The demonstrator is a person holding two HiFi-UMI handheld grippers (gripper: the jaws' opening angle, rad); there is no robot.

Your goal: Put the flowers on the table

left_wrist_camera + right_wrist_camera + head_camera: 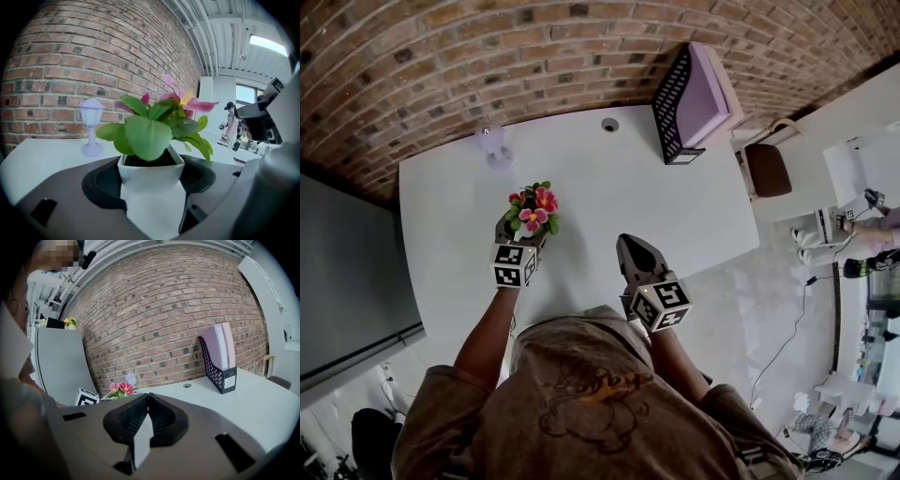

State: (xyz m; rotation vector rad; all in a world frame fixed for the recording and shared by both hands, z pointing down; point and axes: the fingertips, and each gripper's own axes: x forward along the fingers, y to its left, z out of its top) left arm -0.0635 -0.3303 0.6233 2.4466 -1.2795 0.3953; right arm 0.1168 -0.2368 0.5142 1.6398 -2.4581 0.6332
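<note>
**Surfaces and finishes**

Worktop [581, 169]: white, smooth, matt.
Wall [441, 56]: rough red brick, pale gritty mortar.
Flower pot [150, 176]: white, smooth, faint sheen; plastic or ceramic, cannot tell.
Leaves [145, 136]: waxy, plastic-looking.
Right tongs [148, 395]: grey matt plastic shell; pads [161, 420] black, ribbed, rubbery.
File holder [667, 98]: black, perforated, matt.
Lantern [91, 122]: lilac, smooth plastic.
Hoodie [581, 394]: soft brown cloth.

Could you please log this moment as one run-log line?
left gripper: shut on flower pot | right gripper: shut, empty | flower pot: over table | on table: lantern, file holder
</note>
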